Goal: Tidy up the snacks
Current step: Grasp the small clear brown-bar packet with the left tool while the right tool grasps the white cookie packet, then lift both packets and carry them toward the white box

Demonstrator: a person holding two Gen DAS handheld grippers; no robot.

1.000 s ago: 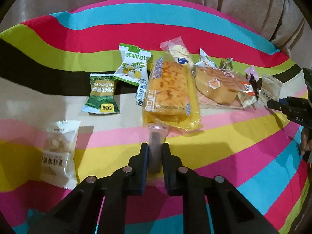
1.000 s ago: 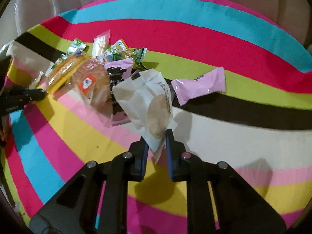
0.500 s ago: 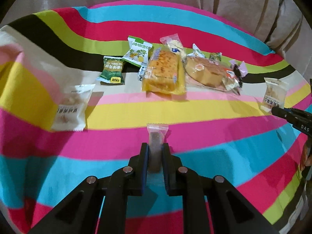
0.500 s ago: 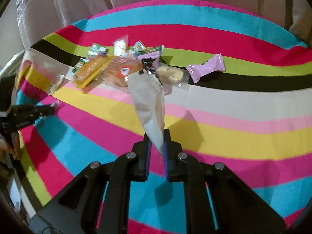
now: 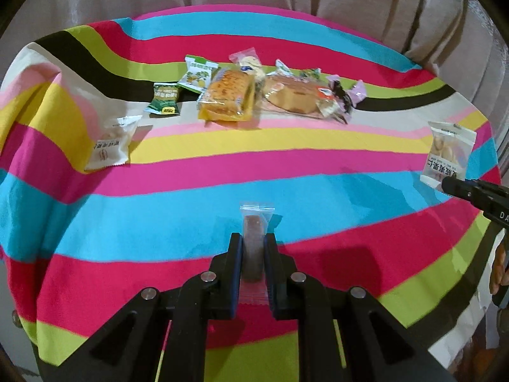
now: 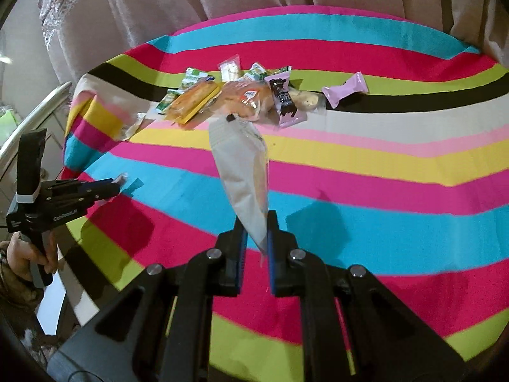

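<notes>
My left gripper (image 5: 253, 242) is shut on a small clear-wrapped brown snack bar (image 5: 254, 226), held above the near part of the striped cloth; it also shows in the right wrist view (image 6: 117, 182). My right gripper (image 6: 257, 222) is shut on the bottom edge of a white cracker packet (image 6: 241, 165), which stands up from the jaws; it also shows in the left wrist view (image 5: 447, 152). A pile of snacks lies at the far side: a yellow cake pack (image 5: 229, 97), a round bread pack (image 5: 296, 95), green packets (image 5: 163, 100).
A white packet (image 5: 111, 145) lies alone at the left of the striped cloth (image 5: 191, 191). A pink candy bar (image 6: 345, 89) lies at the right of the pile. Beige curtains hang behind the table. A person's hand (image 6: 22, 251) holds the left gripper's handle.
Both grippers have pulled back from the snack pile toward the near edge, each carrying its packet. The pile now looks smaller and farther away in both views.
</notes>
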